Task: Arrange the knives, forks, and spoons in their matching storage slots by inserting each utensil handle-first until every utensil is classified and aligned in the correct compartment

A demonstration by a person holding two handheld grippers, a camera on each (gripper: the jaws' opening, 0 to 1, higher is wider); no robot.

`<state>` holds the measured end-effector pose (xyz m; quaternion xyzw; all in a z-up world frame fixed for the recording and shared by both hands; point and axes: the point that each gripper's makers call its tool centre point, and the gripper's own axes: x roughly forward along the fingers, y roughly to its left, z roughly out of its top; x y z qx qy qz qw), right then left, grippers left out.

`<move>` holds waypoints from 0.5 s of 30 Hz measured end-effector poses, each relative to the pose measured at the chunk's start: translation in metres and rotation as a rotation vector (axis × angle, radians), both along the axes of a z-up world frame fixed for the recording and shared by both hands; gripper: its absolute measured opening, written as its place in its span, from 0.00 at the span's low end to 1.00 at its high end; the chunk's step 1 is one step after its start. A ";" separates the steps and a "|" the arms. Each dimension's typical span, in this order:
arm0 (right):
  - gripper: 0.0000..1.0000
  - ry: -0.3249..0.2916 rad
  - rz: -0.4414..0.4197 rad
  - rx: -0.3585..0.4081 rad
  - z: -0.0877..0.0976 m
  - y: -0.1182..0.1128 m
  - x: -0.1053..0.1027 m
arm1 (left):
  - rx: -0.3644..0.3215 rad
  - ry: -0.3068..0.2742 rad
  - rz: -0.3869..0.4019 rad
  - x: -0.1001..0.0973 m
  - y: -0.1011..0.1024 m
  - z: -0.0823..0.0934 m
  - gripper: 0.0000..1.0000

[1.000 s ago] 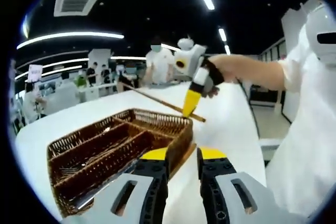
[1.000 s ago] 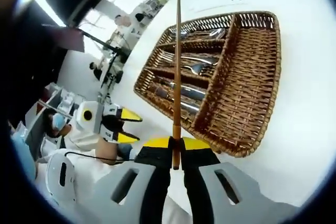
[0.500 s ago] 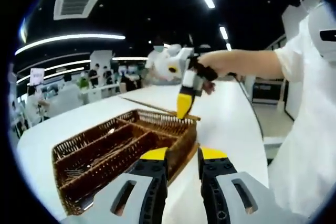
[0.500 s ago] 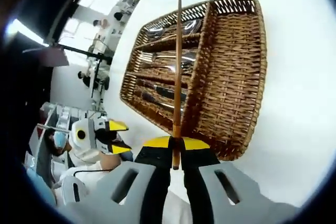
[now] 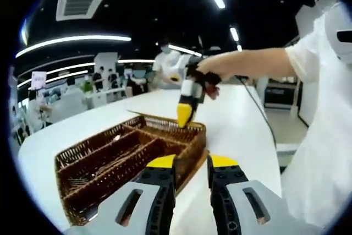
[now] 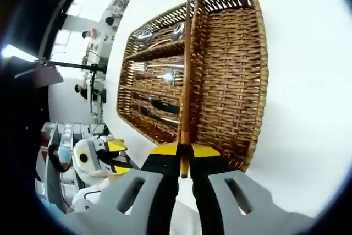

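Note:
In the right gripper view my right gripper is shut on the thick end of a long wooden chopstick. The stick runs forward above the brown wicker basket, roughly along the divider between the three narrow slots and the wide compartment. Spoons, forks and knives lie in the narrow slots. In the left gripper view my left gripper is open with nothing between its fingers, just short of the basket. The right gripper hovers over the basket's far end.
The basket sits on a white table, with bare tabletop around it. A person's arm and white sleeve reach in from the right. People stand at desks in the background. The left gripper shows at lower left.
My right gripper has carried the chopstick further over the basket and lower, now lined up along its divider. The left gripper has stayed open and nearly still.

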<state>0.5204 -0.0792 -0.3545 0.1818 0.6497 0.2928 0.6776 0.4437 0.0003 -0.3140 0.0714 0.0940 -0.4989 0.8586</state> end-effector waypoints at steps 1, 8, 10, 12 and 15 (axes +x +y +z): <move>0.05 0.007 -0.003 -0.022 -0.002 -0.002 0.001 | 0.000 0.000 0.001 0.000 0.000 0.000 0.20; 0.05 0.031 -0.009 -0.086 -0.014 -0.003 0.006 | 0.001 -0.003 0.012 0.002 0.005 0.000 0.21; 0.05 0.031 -0.023 -0.104 -0.016 -0.005 0.010 | 0.001 -0.007 0.017 0.003 0.006 0.001 0.22; 0.05 0.037 -0.021 -0.124 -0.019 -0.007 0.010 | 0.002 -0.007 0.018 0.003 0.008 0.001 0.22; 0.05 0.057 -0.028 -0.144 -0.023 -0.009 0.011 | -0.003 -0.006 0.020 0.004 0.010 0.001 0.22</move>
